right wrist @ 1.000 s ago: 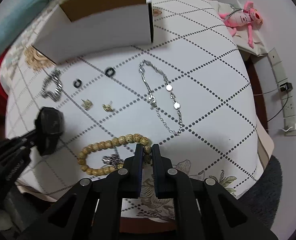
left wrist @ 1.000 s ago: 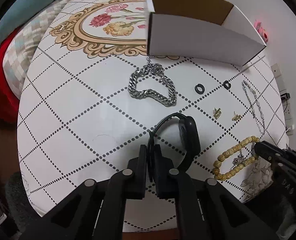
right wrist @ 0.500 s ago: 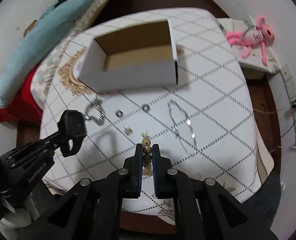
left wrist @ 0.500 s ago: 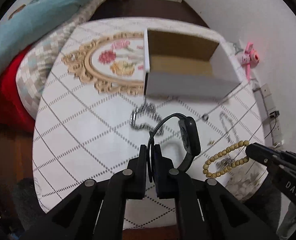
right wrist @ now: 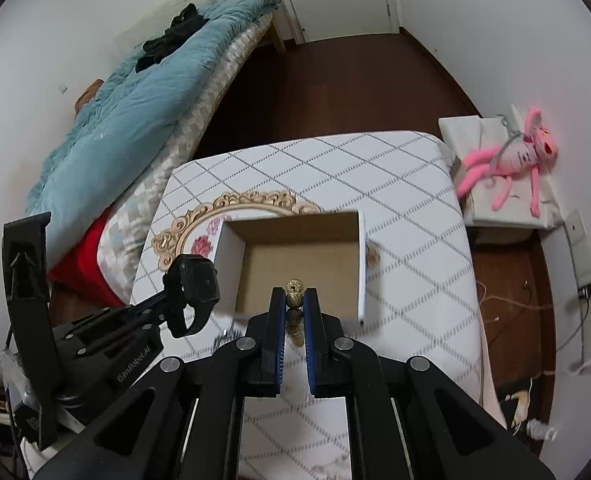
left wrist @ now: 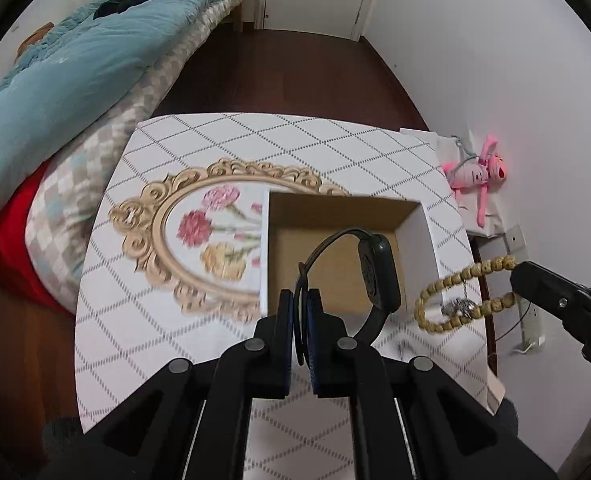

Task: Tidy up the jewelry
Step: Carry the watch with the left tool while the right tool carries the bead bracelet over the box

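Note:
My left gripper [left wrist: 300, 300] is shut on the strap of a black watch [left wrist: 377, 276], held in the air over the near part of the open cardboard box [left wrist: 335, 236]. In the right wrist view that watch [right wrist: 197, 280] hangs at the left, beside the box [right wrist: 295, 264]. My right gripper [right wrist: 294, 300] is shut on a tan bead bracelet [right wrist: 294, 294], lifted above the box's front wall. Seen from the left wrist, the bracelet [left wrist: 455, 300] dangles from the right gripper [left wrist: 515, 276] just right of the box. The other jewelry on the table is hidden below the grippers.
The box stands on a white table [left wrist: 335, 140] with a diamond grid and a gold floral frame print [left wrist: 199, 236]. A bed with a teal quilt [right wrist: 135, 120] lies to the left. A pink plush toy [right wrist: 511, 160] rests on a stand at the right.
Both grippers have risen from the table and moved toward the box, carrying the watch and the bead bracelet off the cloth. The view now takes in the whole room.

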Demonstrator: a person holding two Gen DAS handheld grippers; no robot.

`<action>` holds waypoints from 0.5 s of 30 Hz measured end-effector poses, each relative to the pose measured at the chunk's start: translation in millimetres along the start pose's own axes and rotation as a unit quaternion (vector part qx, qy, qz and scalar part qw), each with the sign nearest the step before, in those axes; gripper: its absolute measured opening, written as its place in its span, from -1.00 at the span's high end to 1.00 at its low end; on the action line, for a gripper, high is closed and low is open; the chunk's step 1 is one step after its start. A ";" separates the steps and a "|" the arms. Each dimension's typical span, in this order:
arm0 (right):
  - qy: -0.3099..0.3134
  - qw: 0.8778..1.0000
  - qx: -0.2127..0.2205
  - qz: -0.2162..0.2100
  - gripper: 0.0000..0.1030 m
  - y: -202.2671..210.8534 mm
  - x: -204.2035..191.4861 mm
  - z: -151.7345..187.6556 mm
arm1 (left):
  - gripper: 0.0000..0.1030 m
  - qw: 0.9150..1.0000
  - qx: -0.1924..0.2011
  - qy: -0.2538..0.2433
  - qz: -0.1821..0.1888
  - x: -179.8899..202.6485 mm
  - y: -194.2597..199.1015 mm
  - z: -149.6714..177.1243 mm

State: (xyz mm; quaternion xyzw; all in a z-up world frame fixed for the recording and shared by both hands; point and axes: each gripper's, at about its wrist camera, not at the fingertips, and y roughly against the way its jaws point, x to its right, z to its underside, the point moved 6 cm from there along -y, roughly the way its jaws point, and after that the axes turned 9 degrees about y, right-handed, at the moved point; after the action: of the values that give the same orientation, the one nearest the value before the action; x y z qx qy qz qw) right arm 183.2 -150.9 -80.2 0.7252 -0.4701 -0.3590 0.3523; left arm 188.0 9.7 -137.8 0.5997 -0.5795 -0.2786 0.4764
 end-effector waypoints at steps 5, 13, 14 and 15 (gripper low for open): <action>-0.007 0.999 -0.034 -0.010 0.83 -41.9 10.1 -25.2 | 0.92 0.999 -0.031 0.008 -0.003 2.7 -34.1 -21.5; -0.011 0.996 -0.084 -0.032 0.82 -96.8 22.2 -36.5 | 0.75 0.996 -0.088 0.020 -0.005 11.6 -70.4 -38.8; -0.013 0.995 -0.093 -0.034 0.82 -102.9 23.8 -37.0 | 0.75 0.996 -0.090 0.021 -0.006 12.7 -71.7 -41.2; -0.014 0.994 -0.105 -0.033 0.81 -110.0 26.3 -36.6 | 0.74 0.996 -0.091 0.022 -0.007 13.1 -71.9 -43.2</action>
State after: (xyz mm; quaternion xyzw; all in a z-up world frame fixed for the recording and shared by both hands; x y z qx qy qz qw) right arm 269.5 -135.1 -160.5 0.6940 -0.4105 -0.4278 0.4084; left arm 259.4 -1.2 -182.3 0.5644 -0.5367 -0.3199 0.5395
